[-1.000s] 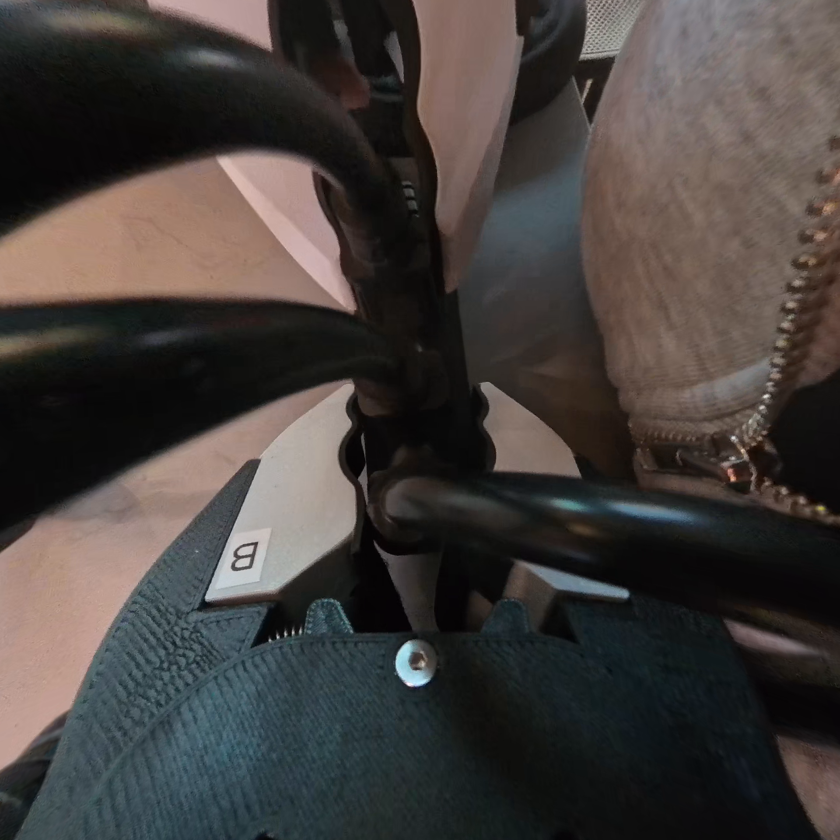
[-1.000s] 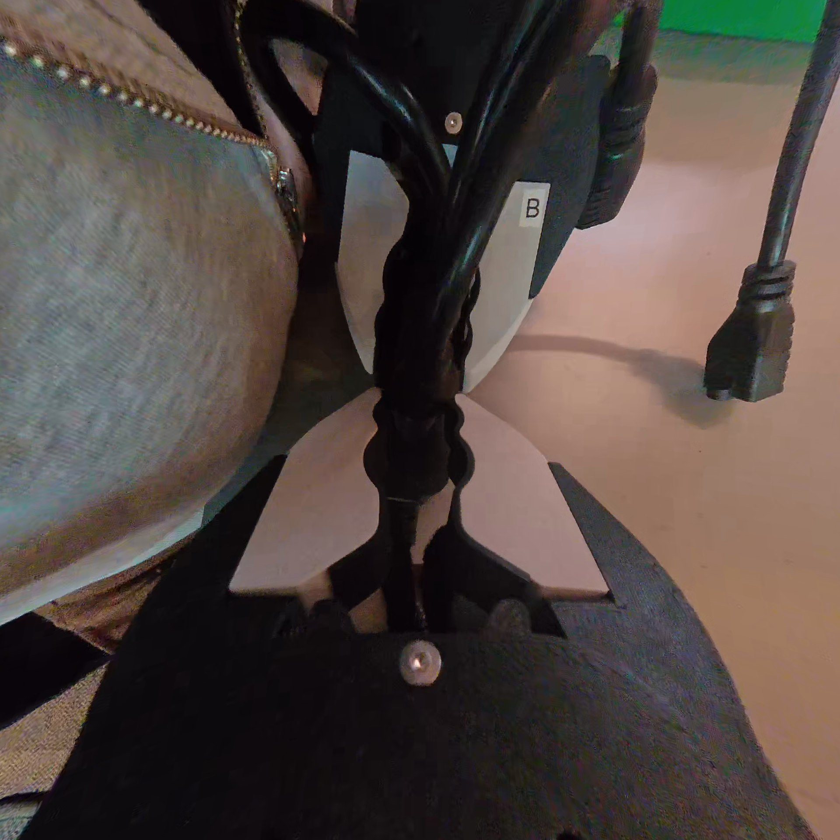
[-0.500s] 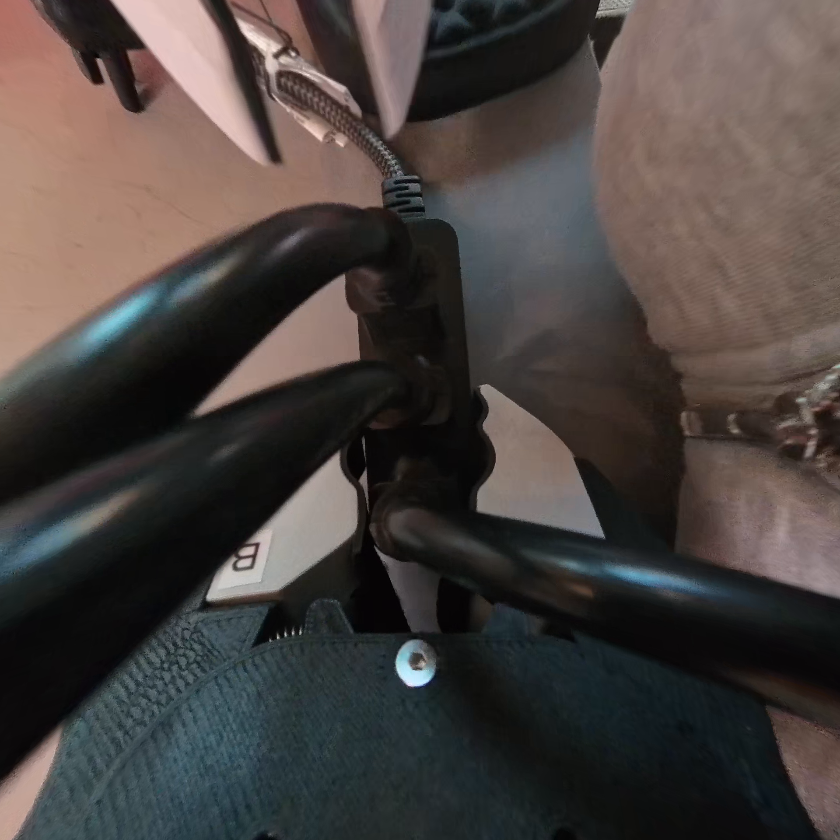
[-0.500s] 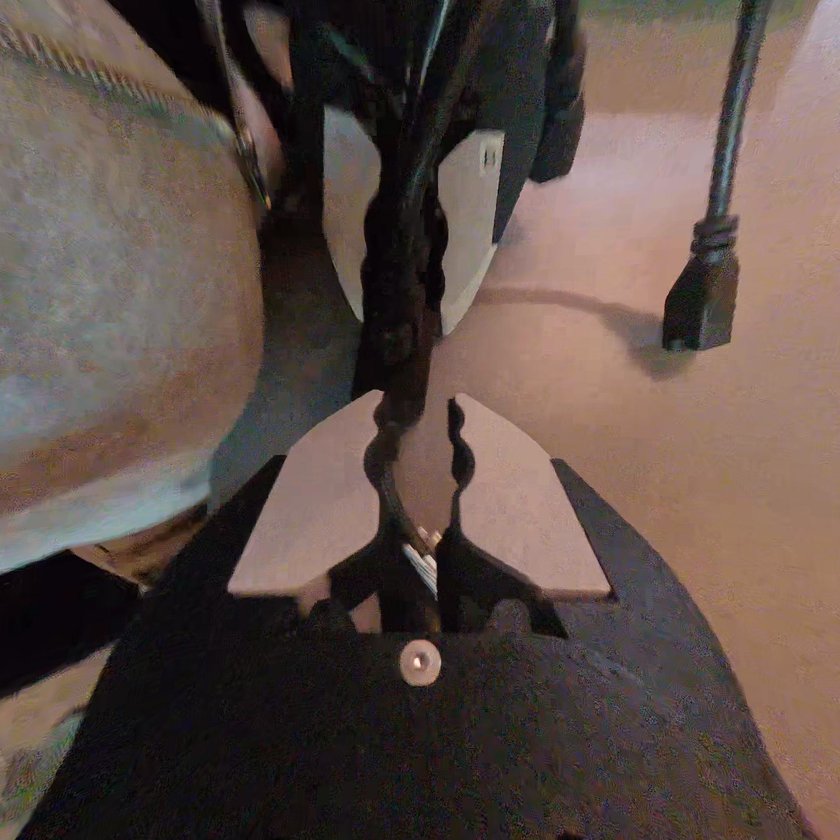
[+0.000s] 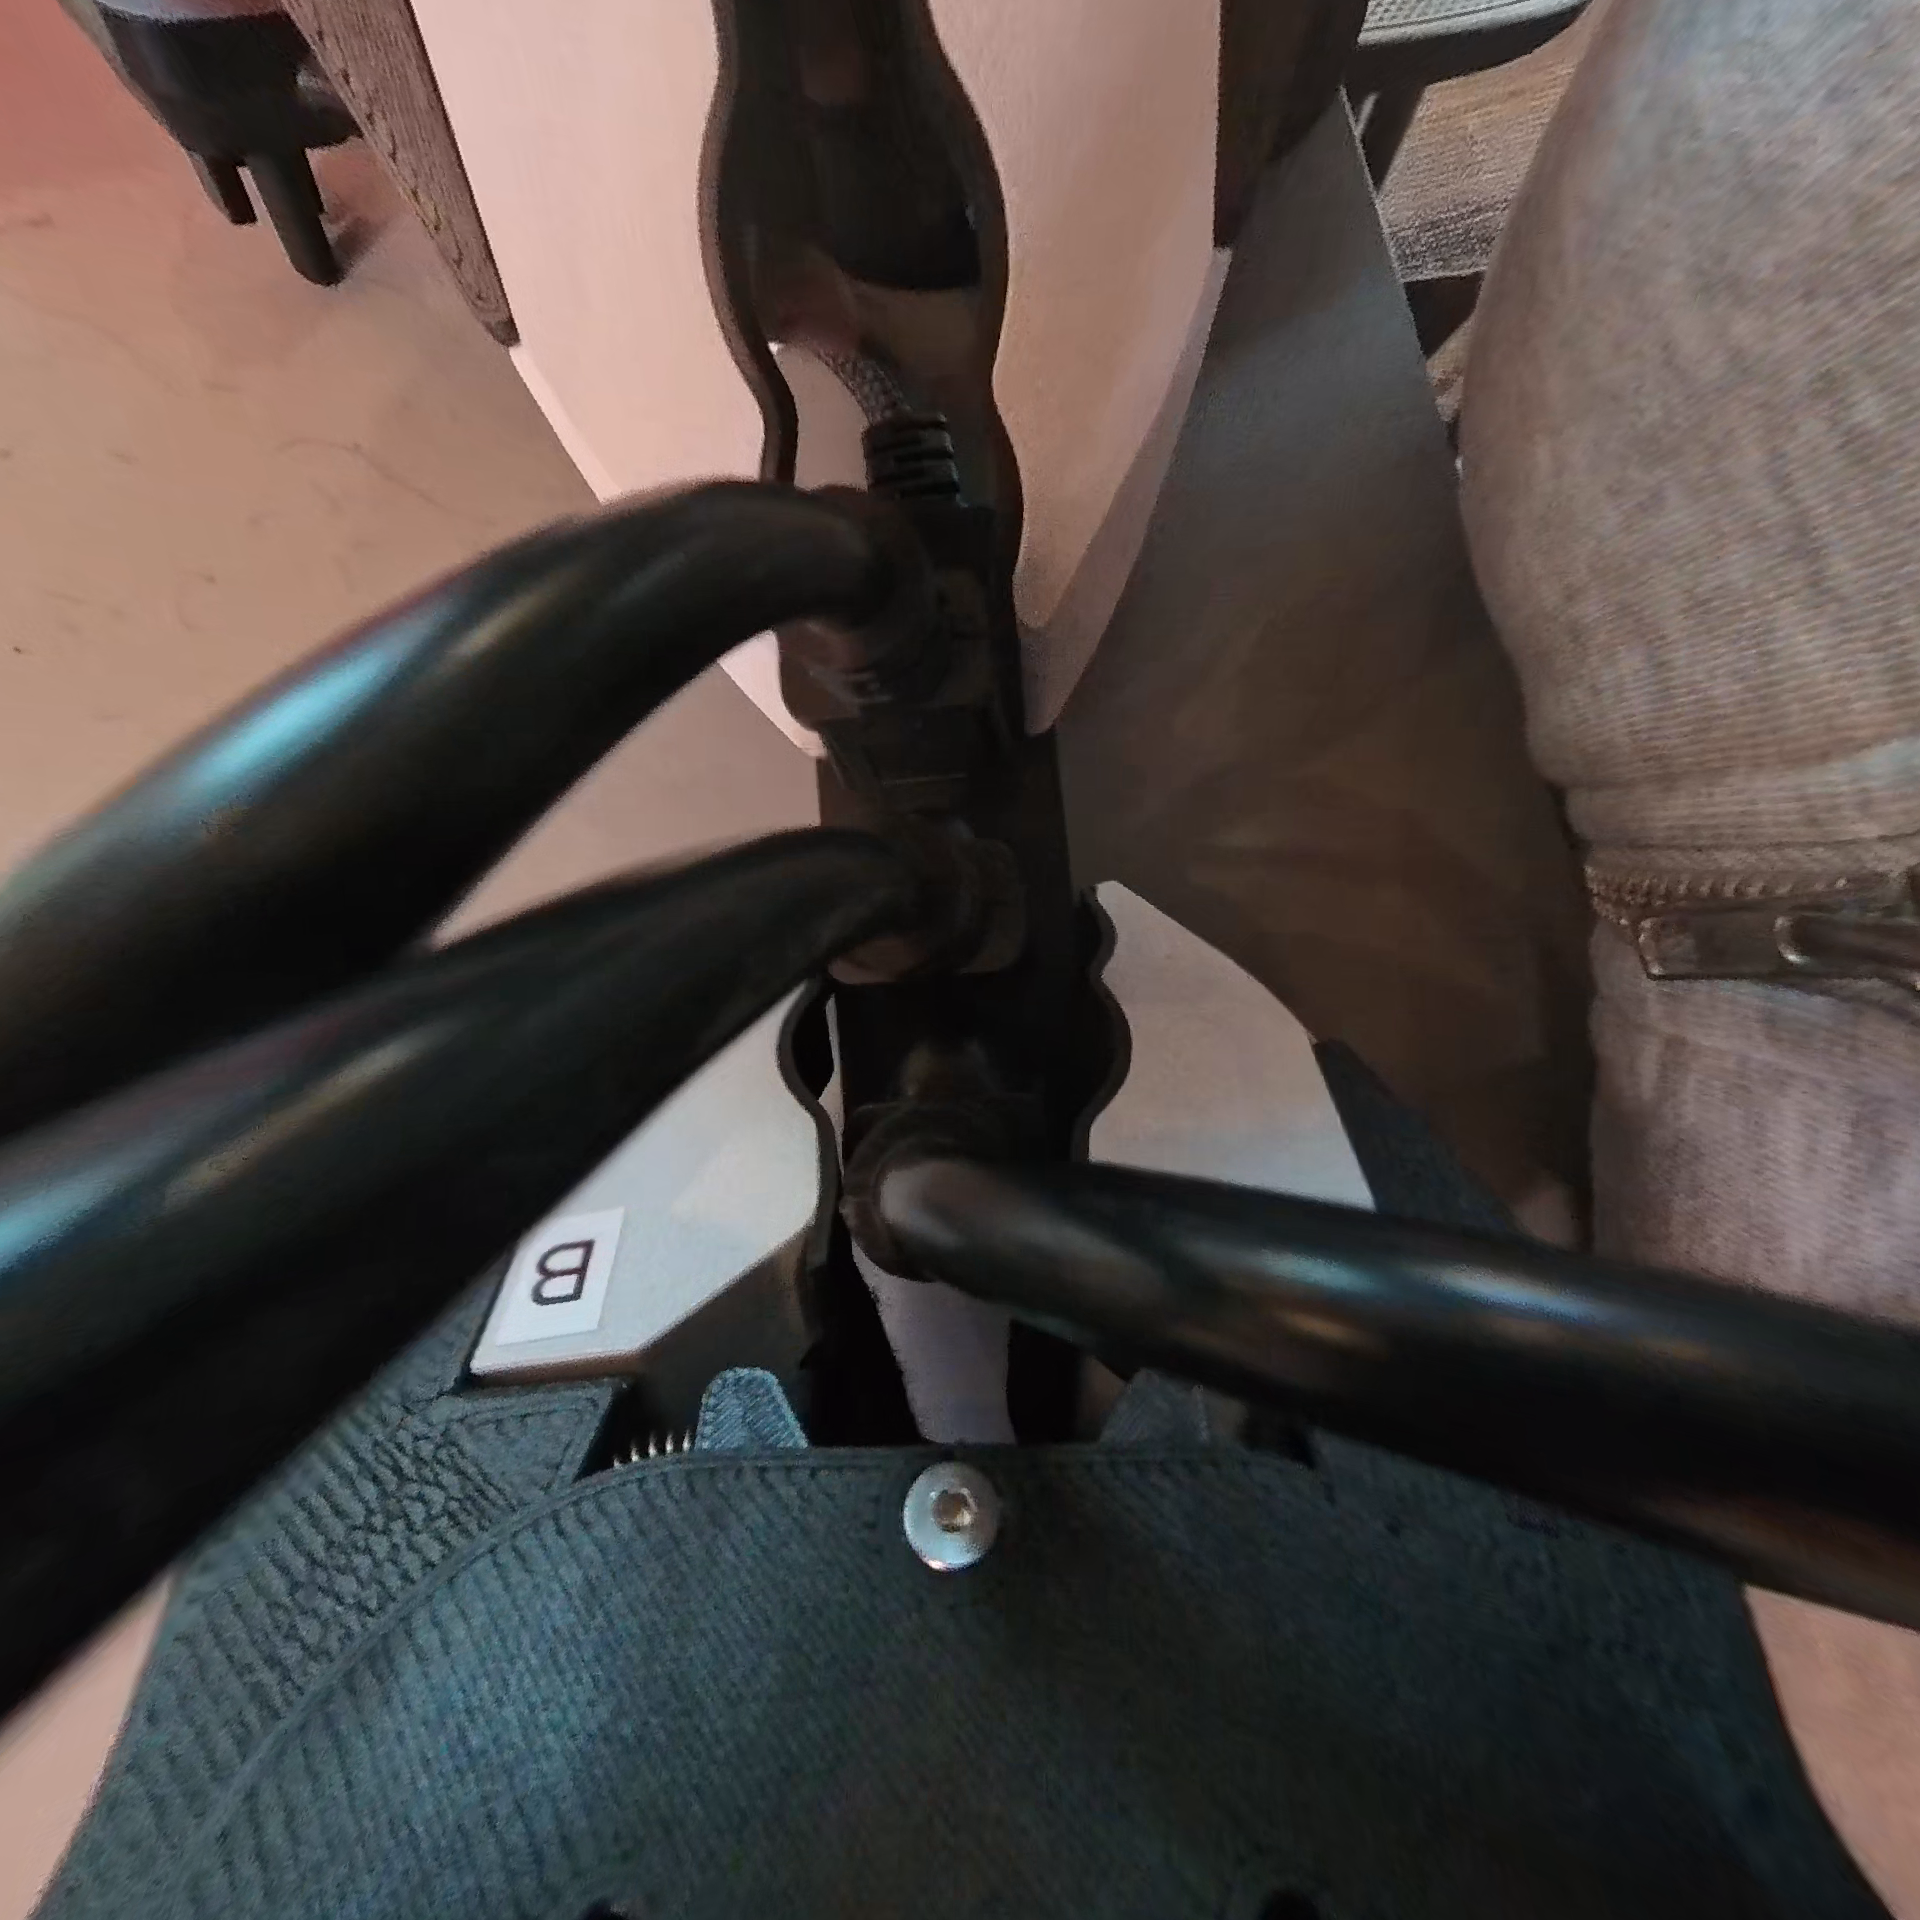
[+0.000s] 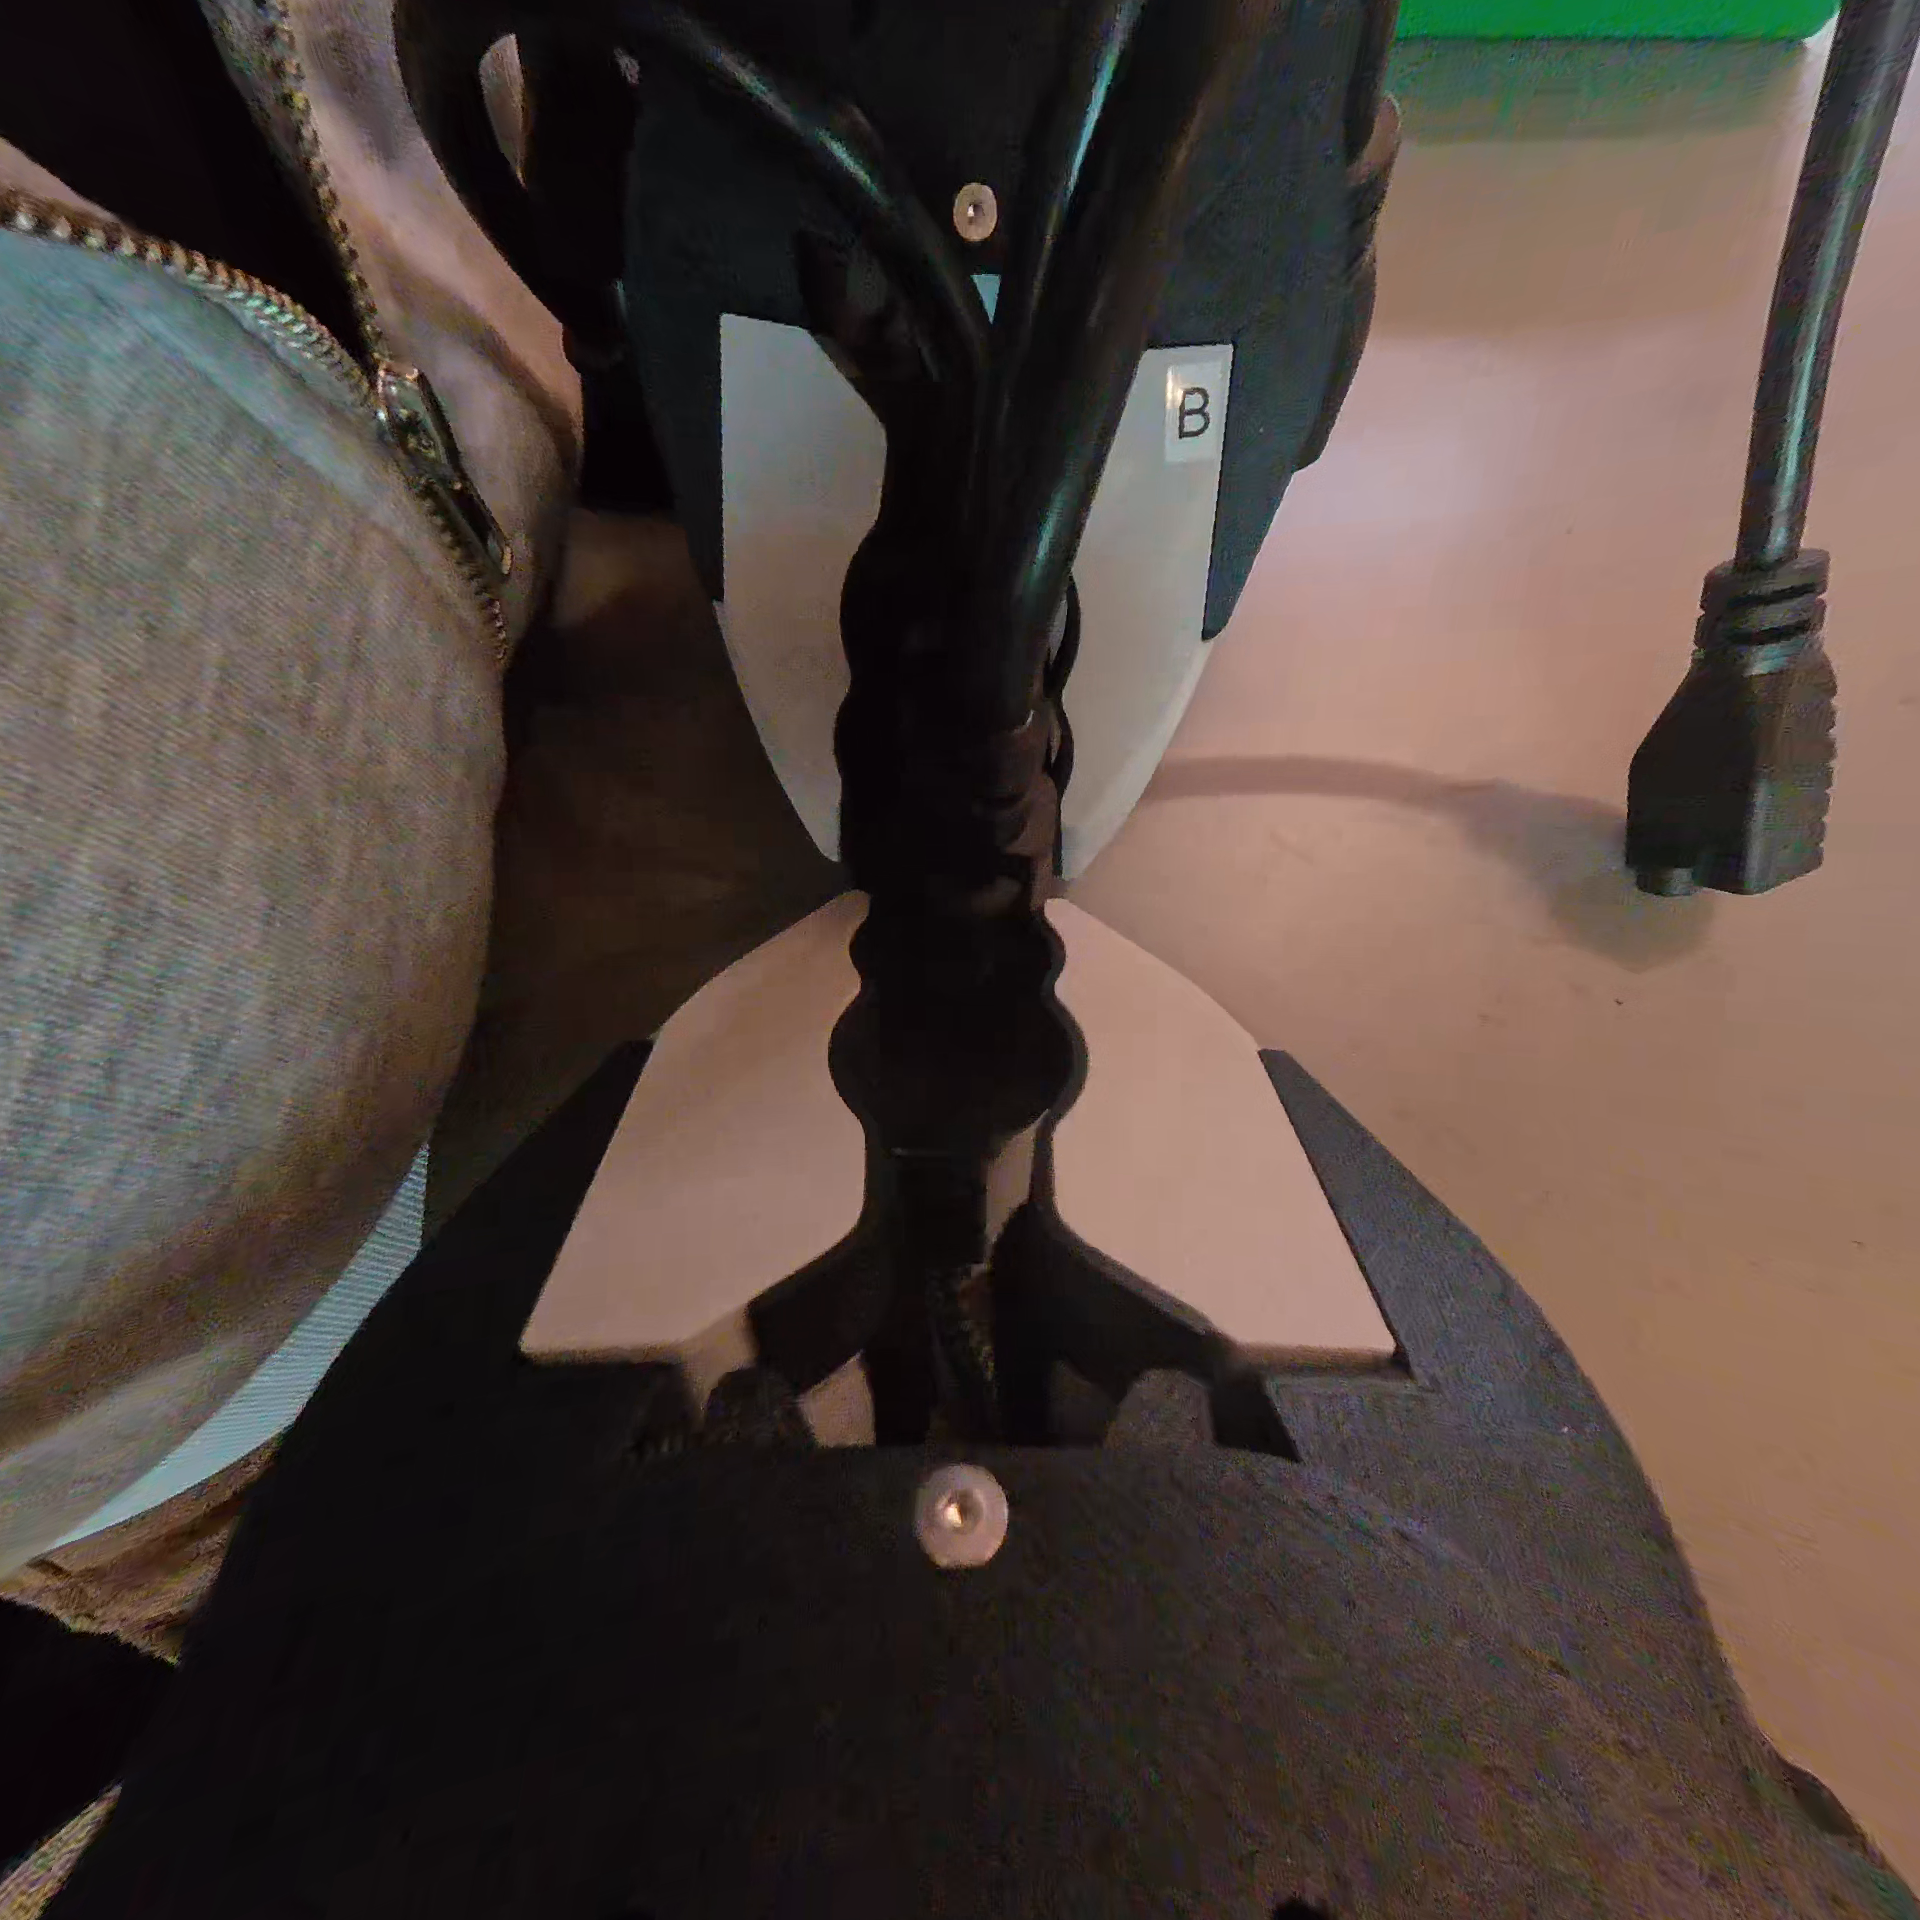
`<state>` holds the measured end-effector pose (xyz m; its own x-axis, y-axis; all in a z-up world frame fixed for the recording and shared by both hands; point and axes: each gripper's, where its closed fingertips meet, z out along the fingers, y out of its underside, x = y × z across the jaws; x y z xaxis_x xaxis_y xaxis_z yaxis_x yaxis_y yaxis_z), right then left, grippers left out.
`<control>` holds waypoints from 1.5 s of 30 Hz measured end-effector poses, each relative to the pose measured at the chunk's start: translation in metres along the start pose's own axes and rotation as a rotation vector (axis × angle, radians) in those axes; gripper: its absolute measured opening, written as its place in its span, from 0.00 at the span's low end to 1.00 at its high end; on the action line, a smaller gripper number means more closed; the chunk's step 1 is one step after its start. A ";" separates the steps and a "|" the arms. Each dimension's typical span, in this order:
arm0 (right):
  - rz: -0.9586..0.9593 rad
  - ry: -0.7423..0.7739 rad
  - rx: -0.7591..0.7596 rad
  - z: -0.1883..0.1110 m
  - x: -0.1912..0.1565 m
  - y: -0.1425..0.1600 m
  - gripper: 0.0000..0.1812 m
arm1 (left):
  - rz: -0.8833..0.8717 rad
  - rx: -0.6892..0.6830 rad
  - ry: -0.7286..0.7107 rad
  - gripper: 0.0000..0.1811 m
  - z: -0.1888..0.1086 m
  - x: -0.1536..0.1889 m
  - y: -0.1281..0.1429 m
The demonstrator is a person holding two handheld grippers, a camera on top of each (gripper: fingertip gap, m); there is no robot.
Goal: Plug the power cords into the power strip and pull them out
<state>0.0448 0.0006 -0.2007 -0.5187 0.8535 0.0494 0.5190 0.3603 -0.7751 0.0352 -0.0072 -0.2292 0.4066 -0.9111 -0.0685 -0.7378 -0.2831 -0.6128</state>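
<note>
A black power strip [image 5: 1029, 831] is held edge-on, above the beige table [image 5: 208, 468]. Three thick black power cords sit plugged into it: two bend left [image 5: 520, 665] [image 5: 520, 1018] and one runs right [image 5: 1351, 1288]. My left gripper [image 5: 956, 966] is shut on the strip's near end. My right gripper [image 5: 914, 686] faces it from above and is shut on the far end, where the strip's braided cable [image 5: 883, 384] comes out. In the right wrist view my right gripper [image 6: 956, 935] clamps the strip [image 6: 935, 790] tip to tip with the left gripper [image 6: 956, 831].
A person's grey zip-up jacket [image 6: 208, 727] is close beside both grippers; it also shows in the left wrist view [image 5: 1714, 520]. A cord's loose black connector [image 6: 1735, 790] hangs with its tip on the table [image 6: 1455, 1143]. A black pronged plug [image 5: 260, 135] shows at the far left. A green surface [image 6: 1610, 16] lies at the back.
Half a second ago my right gripper was open and drawn back off the strip. It has now moved in and shut on the strip's far end. The left gripper kept its hold.
</note>
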 end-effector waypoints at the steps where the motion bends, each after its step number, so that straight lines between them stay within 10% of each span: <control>1: -0.008 0.004 0.000 0.000 0.000 0.000 0.15 | 0.013 0.012 0.001 0.25 0.000 0.000 -0.001; 7: -0.008 -0.006 0.009 0.002 0.001 -0.001 0.15 | 0.001 0.128 0.014 0.36 -0.001 0.001 -0.013; 11: -0.007 -0.008 0.008 0.004 0.002 -0.002 0.15 | 0.010 0.150 -0.009 0.24 -0.002 -0.002 -0.014; 45: -0.062 -0.052 -0.070 0.007 0.000 -0.008 0.14 | 0.037 0.075 -0.046 0.25 0.001 0.001 -0.009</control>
<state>0.0360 -0.0052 -0.1993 -0.5851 0.8086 0.0618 0.5302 0.4390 -0.7253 0.0427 -0.0055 -0.2251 0.4058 -0.9051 -0.1270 -0.7110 -0.2252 -0.6661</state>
